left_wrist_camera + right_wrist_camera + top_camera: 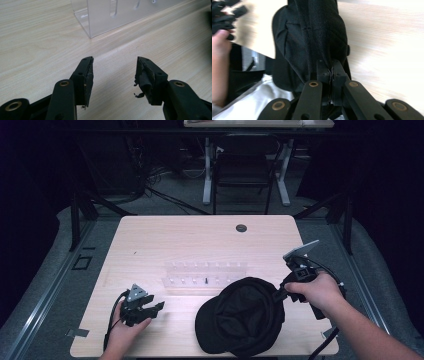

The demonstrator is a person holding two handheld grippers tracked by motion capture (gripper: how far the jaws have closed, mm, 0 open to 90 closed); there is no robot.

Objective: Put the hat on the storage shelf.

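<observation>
Cap [240, 317], black, lay at the near right of the worktop [200, 240], its right edge pinched in my right hand-held gripper [281, 292], jaws clamped tight on the fabric. From there the cap stretched left toward my left hand-held gripper [156, 307], which rested well apart with jaws wide and empty. A clear rack [205, 275] stood just behind, between both hands.
</observation>
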